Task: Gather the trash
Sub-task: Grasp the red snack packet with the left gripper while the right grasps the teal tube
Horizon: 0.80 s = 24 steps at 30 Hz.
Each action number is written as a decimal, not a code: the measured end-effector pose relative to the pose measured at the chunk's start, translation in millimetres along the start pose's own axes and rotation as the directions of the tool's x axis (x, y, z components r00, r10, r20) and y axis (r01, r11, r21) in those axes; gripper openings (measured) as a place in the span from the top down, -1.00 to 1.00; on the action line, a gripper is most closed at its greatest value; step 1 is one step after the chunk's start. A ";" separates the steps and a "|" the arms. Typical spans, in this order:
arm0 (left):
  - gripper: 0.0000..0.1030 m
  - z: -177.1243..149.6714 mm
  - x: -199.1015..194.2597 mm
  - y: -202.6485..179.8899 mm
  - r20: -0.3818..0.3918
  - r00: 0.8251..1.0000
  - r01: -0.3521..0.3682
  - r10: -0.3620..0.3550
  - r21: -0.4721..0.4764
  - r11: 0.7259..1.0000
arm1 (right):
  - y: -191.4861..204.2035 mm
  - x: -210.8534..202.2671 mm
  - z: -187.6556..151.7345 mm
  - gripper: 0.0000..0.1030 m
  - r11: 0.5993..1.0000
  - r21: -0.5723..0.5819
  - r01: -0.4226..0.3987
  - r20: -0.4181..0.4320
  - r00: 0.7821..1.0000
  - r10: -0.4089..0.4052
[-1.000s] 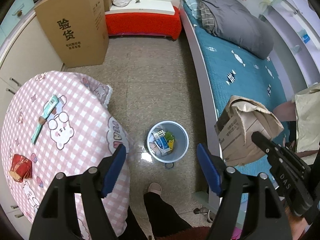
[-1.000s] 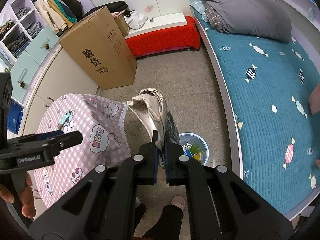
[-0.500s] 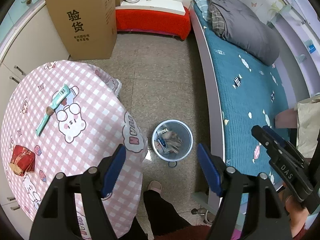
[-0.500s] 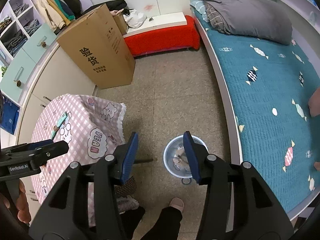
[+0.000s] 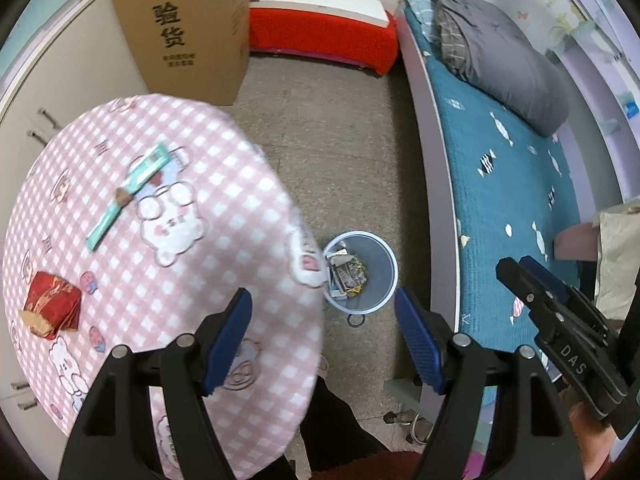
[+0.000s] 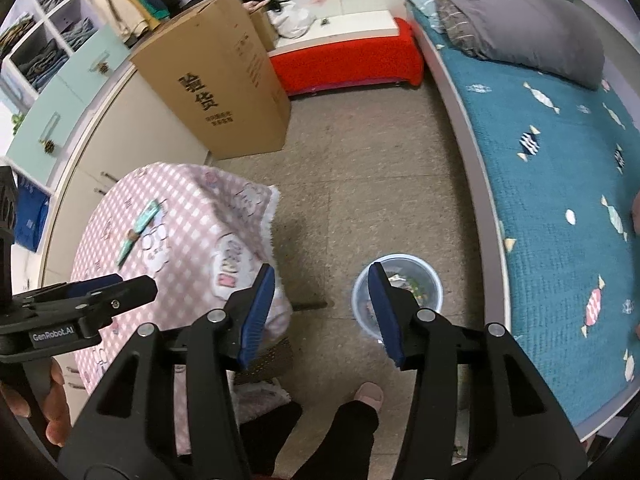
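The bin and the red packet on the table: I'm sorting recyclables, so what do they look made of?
The bin looks like thin, pale-blue translucent plastic: its smooth glossy rim lets light through. The red packet seems to be printed paper or foil, crumpled and faintly shiny; blur leaves that open.

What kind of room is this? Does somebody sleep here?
Most likely a bedroom. There is a bed with a grey quilt, and open shelves of folded clothes along the wall.
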<state>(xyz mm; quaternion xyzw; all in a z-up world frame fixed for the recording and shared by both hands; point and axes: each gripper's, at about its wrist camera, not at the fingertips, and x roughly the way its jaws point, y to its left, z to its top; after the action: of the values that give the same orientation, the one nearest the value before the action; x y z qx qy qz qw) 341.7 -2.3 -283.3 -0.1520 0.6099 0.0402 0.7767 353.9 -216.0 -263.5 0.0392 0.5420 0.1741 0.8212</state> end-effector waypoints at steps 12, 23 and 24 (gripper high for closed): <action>-0.40 -36.2 -48.8 163.1 0.099 0.995 -0.001 0.034 -0.314 0.949 | 143.5 37.9 -16.4 0.02 0.980 -0.145 -0.133 -0.073 0.990 0.124; -0.41 -88.8 -64.8 301.6 0.132 0.990 0.033 0.058 -0.601 0.798 | 283.5 79.7 -44.2 -0.03 0.934 -0.266 -0.240 -0.156 0.967 0.204; -0.41 -91.6 -60.2 311.0 0.121 0.992 0.041 0.044 -0.620 0.784 | 292.1 83.2 -46.3 -0.03 0.933 -0.266 -0.241 -0.159 0.966 0.204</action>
<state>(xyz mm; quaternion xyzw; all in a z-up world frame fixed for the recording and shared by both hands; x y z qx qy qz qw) 163.7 274.6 -303.0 -0.3957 0.5115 0.2489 0.7210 270.2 79.1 -281.4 -0.0287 0.5552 0.3441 0.7567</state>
